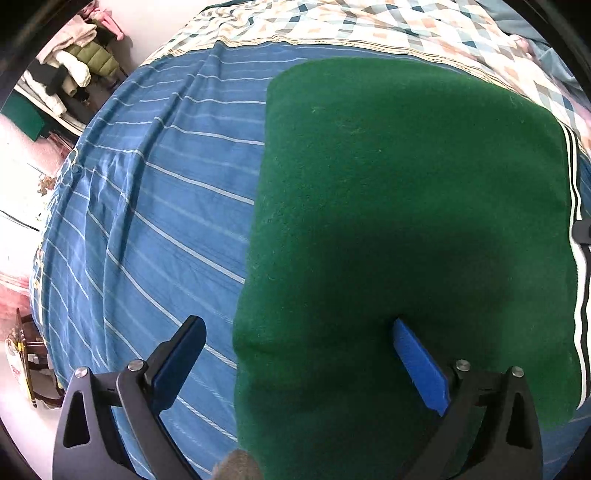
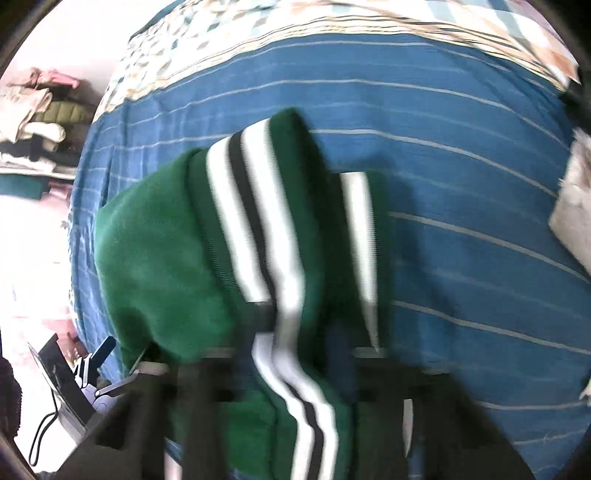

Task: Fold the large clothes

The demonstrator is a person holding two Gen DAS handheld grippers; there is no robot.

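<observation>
One green garment (image 1: pixel 406 206) is lying folded on the bed's blue striped sheet (image 1: pixel 147 206), its long axis running from the camera toward the far patterned quilt (image 1: pixel 369 26). Its striped white-and-black band (image 1: pixel 576 236) is lining the right edge in the left wrist view.

The left claw (image 1: pixel 299 365) is standing wide, holding nothing; one blue finger is hovering over the sheet, the other (image 1: pixel 419 365) over the green cloth near its close end.

The right wrist view is showing what the left one is not: the striped band (image 2: pixel 255 221) lifted off the bed and draping down across the right claw (image 2: pixel 295 354). That view is blurred, and the claw's fingers are hidden behind the fabric, so I cannot tell how far they are closed, though the band is hanging from them.

A pile of clothes (image 1: pixel 77 70) is sitting beyond the bed's far left corner.
</observation>
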